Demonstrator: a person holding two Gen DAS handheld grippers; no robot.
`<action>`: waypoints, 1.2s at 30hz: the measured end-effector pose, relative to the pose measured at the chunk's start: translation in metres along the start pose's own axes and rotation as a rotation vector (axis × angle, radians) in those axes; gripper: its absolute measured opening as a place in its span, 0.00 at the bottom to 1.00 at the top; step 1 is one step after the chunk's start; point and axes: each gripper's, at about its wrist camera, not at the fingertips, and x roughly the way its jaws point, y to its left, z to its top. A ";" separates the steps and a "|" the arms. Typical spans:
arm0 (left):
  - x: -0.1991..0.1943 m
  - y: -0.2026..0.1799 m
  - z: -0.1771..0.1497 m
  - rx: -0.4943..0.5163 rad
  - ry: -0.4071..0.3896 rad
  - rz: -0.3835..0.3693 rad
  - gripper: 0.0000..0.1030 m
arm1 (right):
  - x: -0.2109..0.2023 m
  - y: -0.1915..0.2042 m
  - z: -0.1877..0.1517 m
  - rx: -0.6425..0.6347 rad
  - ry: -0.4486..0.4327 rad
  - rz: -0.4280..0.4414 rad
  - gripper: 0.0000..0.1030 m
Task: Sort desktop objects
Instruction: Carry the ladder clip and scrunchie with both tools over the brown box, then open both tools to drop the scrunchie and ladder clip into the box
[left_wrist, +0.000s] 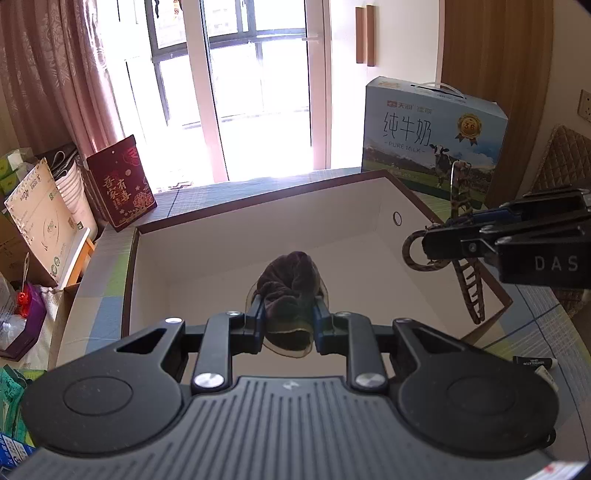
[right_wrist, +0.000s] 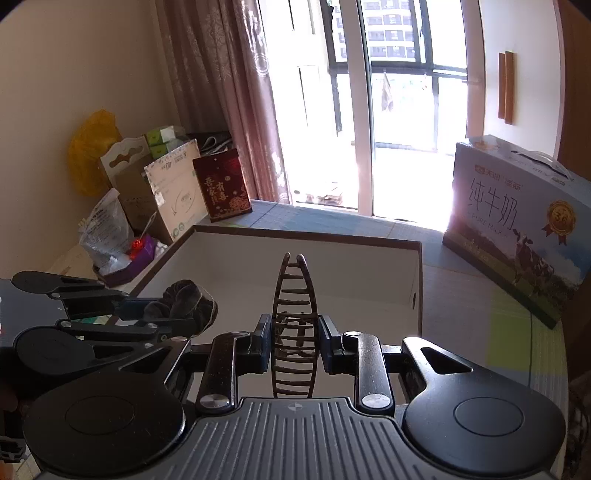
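Note:
My left gripper (left_wrist: 289, 320) is shut on a dark brown velvet scrunchie (left_wrist: 290, 286) and holds it above the open white box (left_wrist: 207, 254) with a brown rim. My right gripper (right_wrist: 294, 338) is shut on a brown leopard-pattern hair clip (right_wrist: 294, 295) with long teeth, held upright over the box's near right edge (right_wrist: 415, 288). In the left wrist view the right gripper (left_wrist: 424, 245) comes in from the right with the clip (left_wrist: 469, 291) hanging below it. In the right wrist view the left gripper (right_wrist: 199, 314) with the scrunchie (right_wrist: 184, 301) is at the left.
A blue milk carton box (left_wrist: 432, 140) stands behind the white box at the right. A red gift box (left_wrist: 123, 184) leans at the back left. Cardboard boxes and bags (right_wrist: 147, 199) pile up beside the table's left. A small black tube (left_wrist: 533, 362) lies on the checked tablecloth at right.

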 end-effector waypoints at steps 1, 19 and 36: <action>0.005 0.001 0.001 0.001 0.007 0.000 0.20 | 0.005 -0.002 0.000 0.003 0.009 -0.004 0.23; 0.086 0.003 -0.020 -0.075 0.226 -0.060 0.20 | 0.086 -0.020 -0.020 0.101 0.196 0.012 0.23; 0.099 0.016 -0.025 -0.109 0.339 -0.055 0.37 | 0.104 -0.020 -0.028 0.110 0.275 0.032 0.23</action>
